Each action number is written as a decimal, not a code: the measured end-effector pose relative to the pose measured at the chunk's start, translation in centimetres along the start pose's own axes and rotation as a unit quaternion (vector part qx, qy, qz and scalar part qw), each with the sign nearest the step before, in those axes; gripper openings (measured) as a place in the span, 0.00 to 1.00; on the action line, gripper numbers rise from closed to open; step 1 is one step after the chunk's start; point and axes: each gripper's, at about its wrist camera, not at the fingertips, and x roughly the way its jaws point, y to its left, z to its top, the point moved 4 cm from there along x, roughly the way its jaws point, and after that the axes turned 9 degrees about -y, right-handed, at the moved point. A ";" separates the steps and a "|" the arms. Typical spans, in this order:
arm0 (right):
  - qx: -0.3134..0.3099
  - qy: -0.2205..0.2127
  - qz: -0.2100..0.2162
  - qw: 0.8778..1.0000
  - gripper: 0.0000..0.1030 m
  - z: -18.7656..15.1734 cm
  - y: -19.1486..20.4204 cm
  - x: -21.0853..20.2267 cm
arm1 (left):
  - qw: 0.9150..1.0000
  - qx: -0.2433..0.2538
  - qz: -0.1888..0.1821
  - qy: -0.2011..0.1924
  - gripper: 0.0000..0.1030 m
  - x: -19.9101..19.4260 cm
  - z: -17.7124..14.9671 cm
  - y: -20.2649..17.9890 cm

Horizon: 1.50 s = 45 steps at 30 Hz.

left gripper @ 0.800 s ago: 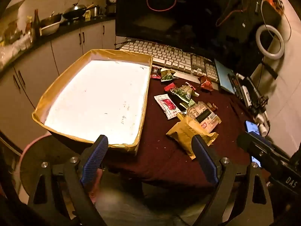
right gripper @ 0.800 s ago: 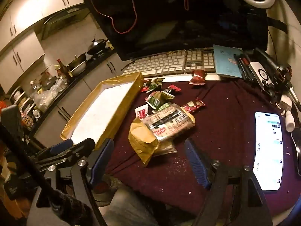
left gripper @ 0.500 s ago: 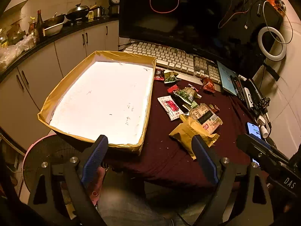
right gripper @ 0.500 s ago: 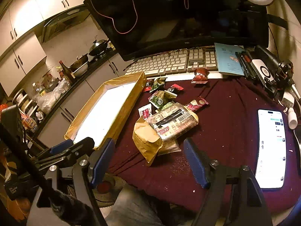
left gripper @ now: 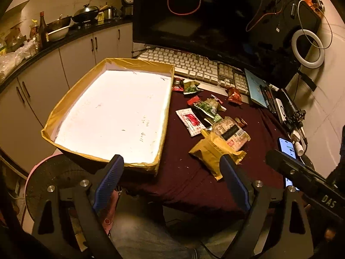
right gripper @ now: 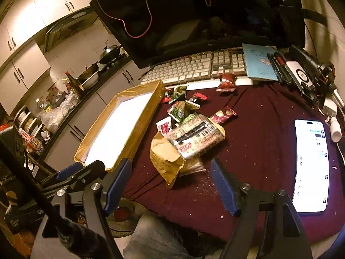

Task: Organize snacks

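A shallow box with a white floor and gold rim [left gripper: 159, 151] [right gripper: 138, 127] sits at the table's left, overhanging the edge, with nothing in it. Several snack packets lie right of it on the dark red cloth: a big gold bag [left gripper: 210, 153] [right gripper: 166, 157], a barcode-labelled pack [left gripper: 231, 132] [right gripper: 197, 138] leaning on it, a white-and-red sachet [left gripper: 189, 122], green packets [left gripper: 208, 106] [right gripper: 180, 110] and small red ones [left gripper: 234, 95] [right gripper: 225, 82]. My left gripper [left gripper: 171, 181] is open and empty, near the box's front corner. My right gripper [right gripper: 170, 183] is open and empty, just before the gold bag.
A keyboard [left gripper: 194, 64] [right gripper: 194, 69] and dark monitor [right gripper: 204, 17] stand behind the snacks. A lit phone [right gripper: 310, 164] lies at the right, with a blue notebook [right gripper: 259, 61], pens and gear at the back right. A fan [left gripper: 56, 177] stands below the table edge.
Both grippers have drifted slightly back and up, so the table shows a little smaller. Nothing on the table has moved. Both stay open.
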 end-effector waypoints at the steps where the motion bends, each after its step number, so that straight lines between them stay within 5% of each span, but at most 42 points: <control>1: 0.013 -0.015 0.015 1.000 0.73 0.1 -0.3 0.1 | 1.000 0.000 -0.002 0.000 0.88 0.1 0.0 -0.1; 5: 0.052 -0.010 0.035 0.998 0.73 -0.2 -1.1 0.5 | 1.000 -0.002 -0.007 0.005 0.88 0.8 -0.3 -0.6; 15: 0.046 -0.012 -0.016 0.999 0.73 -0.5 -3.1 1.2 | 0.998 -0.030 -0.035 0.030 0.88 3.3 -0.2 -2.0; 21: 0.066 0.017 -0.039 0.997 0.73 -0.9 -4.8 1.9 | 0.985 -0.094 -0.095 0.107 0.86 7.6 0.2 -3.4; 29: 0.073 0.029 -0.043 0.996 0.73 -1.3 -5.3 2.3 | 0.972 -0.131 -0.085 0.173 0.78 10.7 -1.0 -4.0; 32: 0.076 0.024 -0.035 0.996 0.73 -1.3 -5.4 2.6 | 0.968 -0.151 -0.079 0.183 0.61 11.6 -1.5 -3.4; 36: 0.099 0.031 -0.009 0.995 0.73 -1.4 -5.7 3.3 | 0.963 -0.167 -0.096 0.186 0.44 11.6 -2.1 -3.1; 41: 0.145 0.041 0.027 0.988 0.73 -0.8 -6.0 4.9 | 0.966 -0.163 -0.108 0.169 0.43 10.7 -1.8 -2.7; 45: 0.170 0.051 0.025 0.984 0.74 0.0 -6.2 6.8 | 0.975 -0.154 -0.110 0.113 0.42 7.4 -0.3 -1.3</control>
